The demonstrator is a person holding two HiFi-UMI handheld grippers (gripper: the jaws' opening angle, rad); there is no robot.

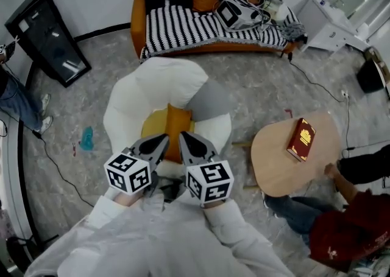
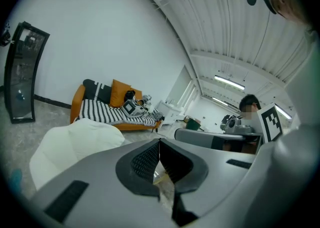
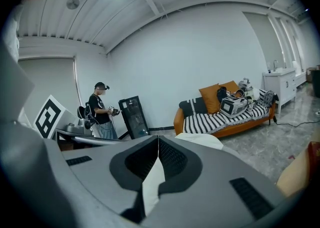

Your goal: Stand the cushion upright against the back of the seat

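Both the left tool [image 1: 162,140] and the right tool [image 1: 183,137] are closed and empty, tips side by side, probably poised to nudge rather than grasp. Just beyond their tips the orange cushion [image 1: 177,122] sits on the white seat [image 1: 152,84], apparently on edge, its far end toward the seat's back and a grey pillow [image 1: 210,98].
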